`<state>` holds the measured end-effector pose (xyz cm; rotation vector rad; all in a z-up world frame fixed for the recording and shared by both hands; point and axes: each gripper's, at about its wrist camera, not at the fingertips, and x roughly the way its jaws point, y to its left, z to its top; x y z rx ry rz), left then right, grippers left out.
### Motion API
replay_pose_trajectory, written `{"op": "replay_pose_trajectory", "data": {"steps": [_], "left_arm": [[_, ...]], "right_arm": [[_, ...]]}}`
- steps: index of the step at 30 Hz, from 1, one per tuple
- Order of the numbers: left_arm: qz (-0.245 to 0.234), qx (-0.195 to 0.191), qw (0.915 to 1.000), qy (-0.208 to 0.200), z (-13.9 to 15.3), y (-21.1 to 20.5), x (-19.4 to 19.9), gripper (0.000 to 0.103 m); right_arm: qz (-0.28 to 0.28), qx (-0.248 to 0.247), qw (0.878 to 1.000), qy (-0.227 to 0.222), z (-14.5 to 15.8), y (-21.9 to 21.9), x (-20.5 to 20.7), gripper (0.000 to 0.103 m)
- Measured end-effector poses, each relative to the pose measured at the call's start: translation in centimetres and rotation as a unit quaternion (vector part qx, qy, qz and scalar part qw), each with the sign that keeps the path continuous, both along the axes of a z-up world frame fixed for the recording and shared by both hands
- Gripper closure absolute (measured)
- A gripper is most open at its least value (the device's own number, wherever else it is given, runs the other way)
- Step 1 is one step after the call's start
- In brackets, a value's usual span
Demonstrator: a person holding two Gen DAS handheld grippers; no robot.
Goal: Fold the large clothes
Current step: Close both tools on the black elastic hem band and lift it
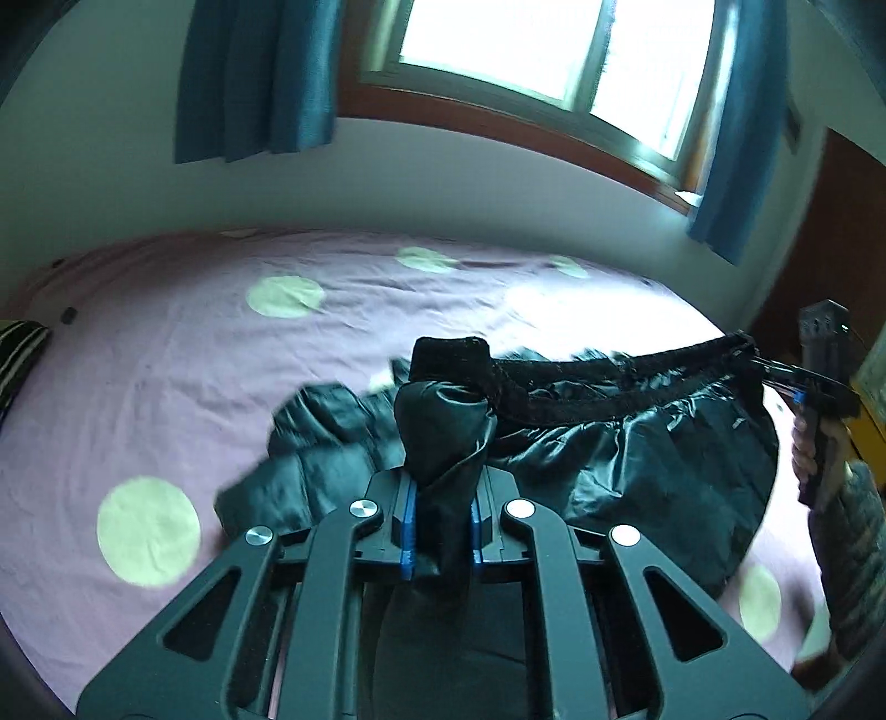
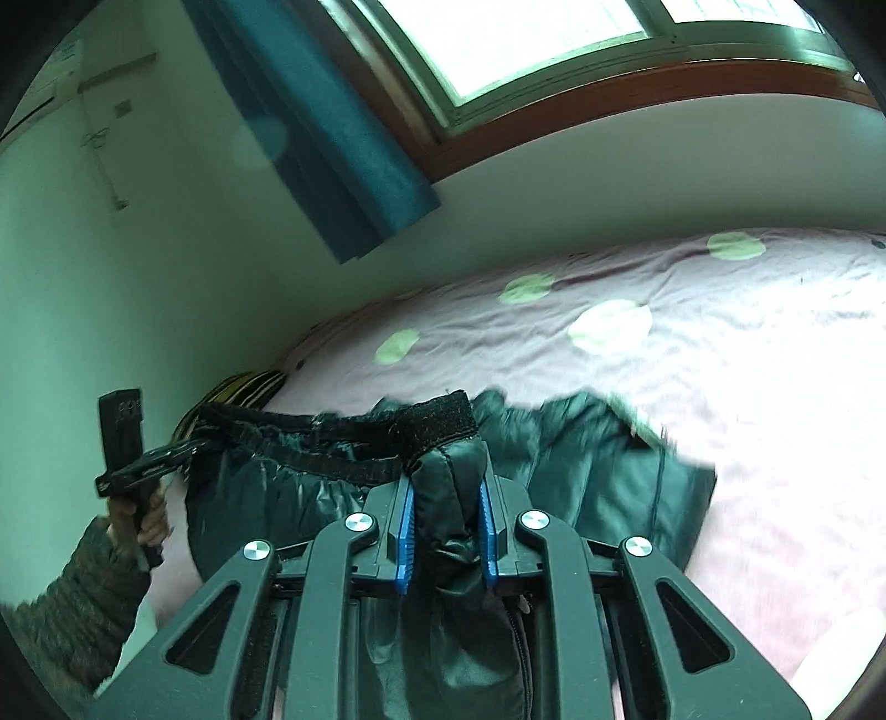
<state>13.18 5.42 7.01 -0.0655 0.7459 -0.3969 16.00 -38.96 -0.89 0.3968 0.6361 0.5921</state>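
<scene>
In the left wrist view, the left gripper (image 1: 441, 520), black with blue pads, sits nearest the lens, its jaws clamped on a bunched fold of the shiny black padded garment (image 1: 637, 459). A dark fuzzy band (image 1: 609, 382) along the garment's edge stretches taut from that fold across to the right gripper (image 1: 767, 368), whose tips pinch the band's far end; a hand (image 1: 814, 454) holds its grip. The rest of the garment sags from the band onto the pink bedsheet with pale green dots (image 1: 194, 360). Beyond the bed, blue curtains (image 1: 255, 77) flank a bright window (image 1: 554, 50).

In the right wrist view, the right gripper (image 2: 447, 531) is closest, closed on a gathered wad of the same garment (image 2: 598, 471). The fuzzy band (image 2: 354, 437) runs from there leftward to the left gripper (image 2: 188, 446), which nips it. The garment hangs below the band, its lower part blurred over the bedsheet (image 2: 747, 387). A striped cloth (image 2: 243, 387) lies at the bed's edge behind the band.
</scene>
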Motion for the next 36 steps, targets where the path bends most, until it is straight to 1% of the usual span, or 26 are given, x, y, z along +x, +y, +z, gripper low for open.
{"op": "replay_pose_trajectory", "data": {"steps": [2, 5, 8, 10, 13, 16, 19, 22, 27, 36], "left_arm": [[0.017, 0.014, 0.9998, 0.003, -0.1, -0.4, 2.0, 0.091], [0.043, 0.03, 0.9985, 0.018, -1.2, -0.9, 5.1, 0.091], [0.066, 0.042, 0.9958, 0.048, -3.6, -1.0, 7.9, 0.092], [0.08, 0.048, 0.993, 0.072, -5.7, -0.7, 9.4, 0.092], [0.091, 0.047, 0.9904, 0.093, -8.0, -0.3, 10.5, 0.092], [0.094, 0.049, 0.9901, 0.092, -9.3, -0.3, 10.7, 0.091], [0.095, 0.067, 0.9895, 0.086, -10.2, -0.9, 10.7, 0.091], [0.097, 0.072, 0.9892, 0.083, -10.7, -1.2, 10.6, 0.091], [0.099, 0.064, 0.9897, 0.082, -11.3, -1.0, 10.7, 0.091], [0.099, 0.063, 0.99, 0.079, -11.5, -1.0, 10.6, 0.091]], "right_arm": [[-0.012, -0.009, 1.0, 0.014, 0.0, 0.5, 2.8, 0.084], [-0.028, -0.019, 0.998, 0.046, -1.1, 1.2, 6.8, 0.084], [-0.034, -0.031, 0.995, 0.085, -3.4, 1.8, 10.3, 0.084], [-0.037, -0.039, 0.993, 0.105, -5.0, 2.3, 11.7, 0.084], [-0.041, -0.043, 0.988, 0.141, -7.7, 2.7, 13.5, 0.084], [-0.044, -0.042, 0.984, 0.169, -9.9, 2.8, 14.5, 0.084], [-0.043, -0.041, 0.981, 0.182, -11.4, 3.0, 15.0, 0.084], [-0.043, -0.027, 0.98, 0.191, -12.4, 2.9, 15.2, 0.084], [-0.043, -0.019, 0.981, 0.19, -12.9, 2.7, 15.1, 0.084], [-0.043, -0.006, 0.981, 0.189, -13.5, 2.1, 14.8, 0.085]]}}
